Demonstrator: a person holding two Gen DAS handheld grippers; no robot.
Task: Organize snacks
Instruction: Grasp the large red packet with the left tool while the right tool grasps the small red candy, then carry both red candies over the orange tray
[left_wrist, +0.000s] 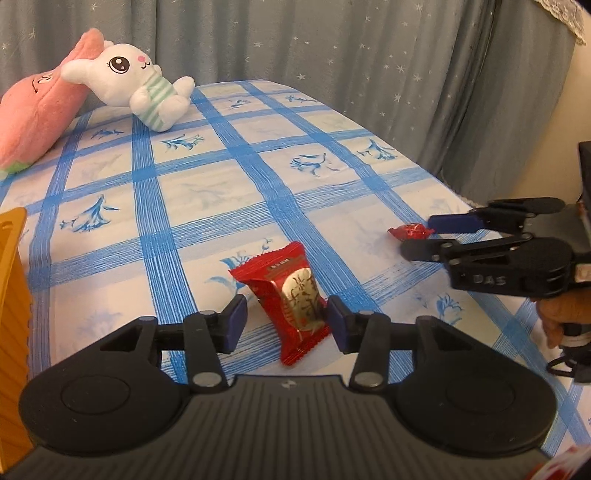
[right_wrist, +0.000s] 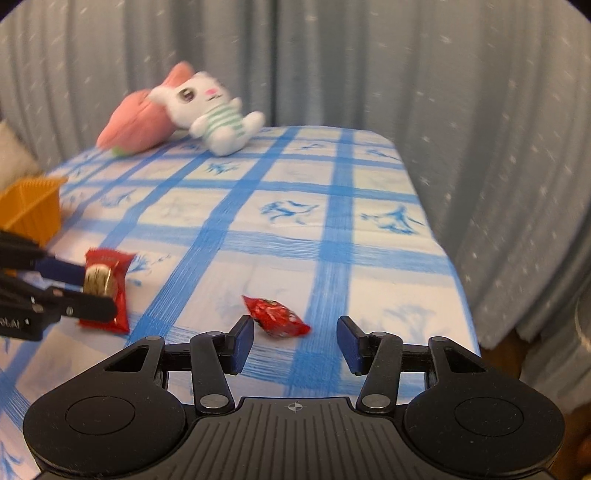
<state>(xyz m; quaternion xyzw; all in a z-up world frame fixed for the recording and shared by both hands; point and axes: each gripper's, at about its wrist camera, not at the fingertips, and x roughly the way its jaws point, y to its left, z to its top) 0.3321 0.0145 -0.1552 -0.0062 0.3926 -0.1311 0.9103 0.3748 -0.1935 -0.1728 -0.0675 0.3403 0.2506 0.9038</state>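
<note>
Between left gripper (left_wrist: 286, 323) fingers: red snack packet (left_wrist: 291, 295); gold label unreadable

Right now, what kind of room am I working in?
Probably a bedroom at home: plush toys, a white bunny and a pink cushion, lie on a blue-checked sheet, with starry grey curtains behind.

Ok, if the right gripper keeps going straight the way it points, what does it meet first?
Most likely the small red foil candy lying on the checked bedsheet, just ahead of the right gripper and nearer its left finger. Depth is unclear; its open jaws might straddle it.
</note>
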